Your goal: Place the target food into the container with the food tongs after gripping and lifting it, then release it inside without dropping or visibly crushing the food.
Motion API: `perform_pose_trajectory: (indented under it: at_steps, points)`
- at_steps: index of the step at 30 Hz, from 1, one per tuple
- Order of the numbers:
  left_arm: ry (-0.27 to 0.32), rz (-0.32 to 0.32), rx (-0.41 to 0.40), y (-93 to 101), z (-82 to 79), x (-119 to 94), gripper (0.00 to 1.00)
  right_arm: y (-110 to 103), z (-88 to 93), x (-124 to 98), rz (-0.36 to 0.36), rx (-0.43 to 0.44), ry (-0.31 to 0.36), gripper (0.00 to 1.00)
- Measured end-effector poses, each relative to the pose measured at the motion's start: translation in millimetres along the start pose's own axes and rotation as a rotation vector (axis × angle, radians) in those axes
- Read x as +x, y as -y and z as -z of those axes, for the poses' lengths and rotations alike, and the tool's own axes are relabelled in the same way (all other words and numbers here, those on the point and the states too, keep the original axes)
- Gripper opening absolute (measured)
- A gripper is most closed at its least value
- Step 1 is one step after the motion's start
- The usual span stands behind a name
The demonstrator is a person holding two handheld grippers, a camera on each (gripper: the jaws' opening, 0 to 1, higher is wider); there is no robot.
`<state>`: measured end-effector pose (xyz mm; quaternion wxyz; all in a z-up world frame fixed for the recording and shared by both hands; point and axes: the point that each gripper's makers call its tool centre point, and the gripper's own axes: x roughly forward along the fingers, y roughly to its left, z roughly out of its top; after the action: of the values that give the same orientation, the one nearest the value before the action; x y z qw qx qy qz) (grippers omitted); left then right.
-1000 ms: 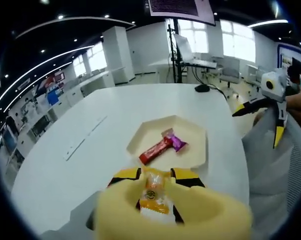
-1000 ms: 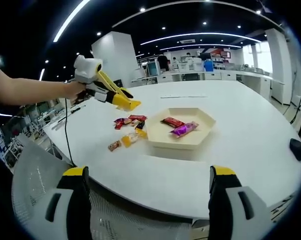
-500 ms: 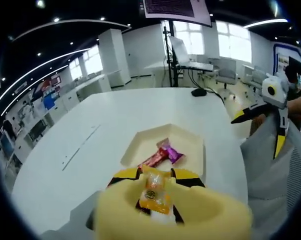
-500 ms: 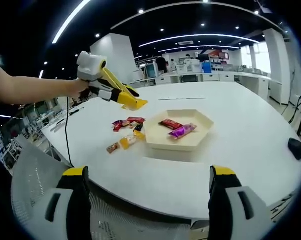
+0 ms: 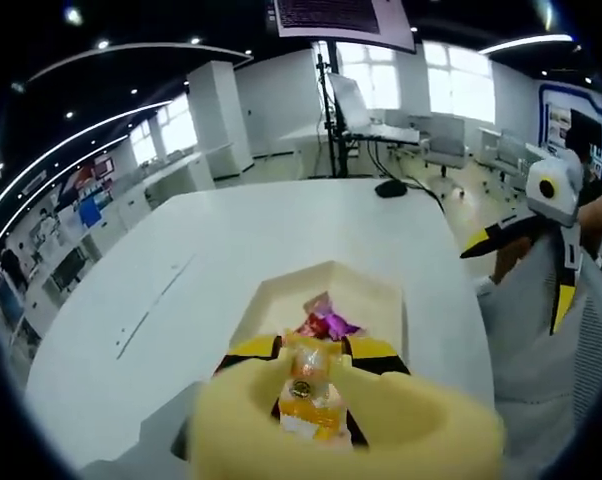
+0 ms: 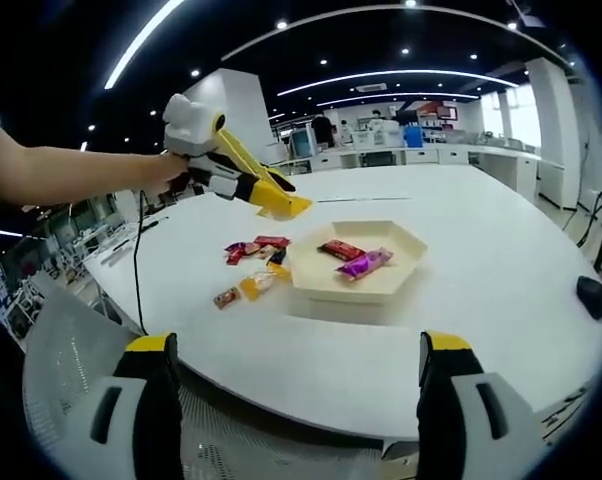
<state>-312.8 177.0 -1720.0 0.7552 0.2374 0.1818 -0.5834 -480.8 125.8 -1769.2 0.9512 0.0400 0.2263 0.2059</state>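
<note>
In the left gripper view my left gripper (image 5: 311, 352) is shut on yellow food tongs (image 5: 331, 430), which pinch an orange-wrapped candy (image 5: 308, 388). The candy hangs over the near edge of a cream hexagonal tray (image 5: 256, 305) holding a red candy (image 5: 309, 325) and a purple candy (image 5: 333, 322). From the right gripper view, the left gripper (image 6: 243, 185) and its tongs (image 6: 286, 207) hover above the table just left of the tray (image 6: 356, 288). My right gripper (image 6: 296, 400) is open and empty, held off the table's near edge.
Several loose wrapped candies (image 6: 249, 262) lie on the white table (image 6: 481, 250) left of the tray. A black mouse (image 6: 590, 296) sits near the right edge. A grey mesh chair (image 6: 66, 380) is below the table. The right gripper (image 5: 511, 288) shows at the left gripper view's right.
The left gripper has carried the tongs and orange candy toward the tray, now reaching its near edge. The right gripper has stayed still and open.
</note>
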Motion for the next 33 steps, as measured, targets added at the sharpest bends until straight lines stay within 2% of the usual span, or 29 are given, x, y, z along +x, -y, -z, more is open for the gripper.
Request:
perform_pose_trajectory:
  at_steps: [13,21,33]
  points:
    - [-0.002,0.035,0.017,9.5,-12.6,22,0.2,-1,-0.3,0,-0.008,0.005,0.002,1.0]
    - [0.005,0.045,0.03,10.5,-24.3,31,0.2,-2,-0.4,0,-0.014,0.008,0.005,1.0]
    - [0.011,0.057,0.048,12.8,-33.5,40,0.2,-3,-0.5,1,-0.021,0.011,0.006,0.99]
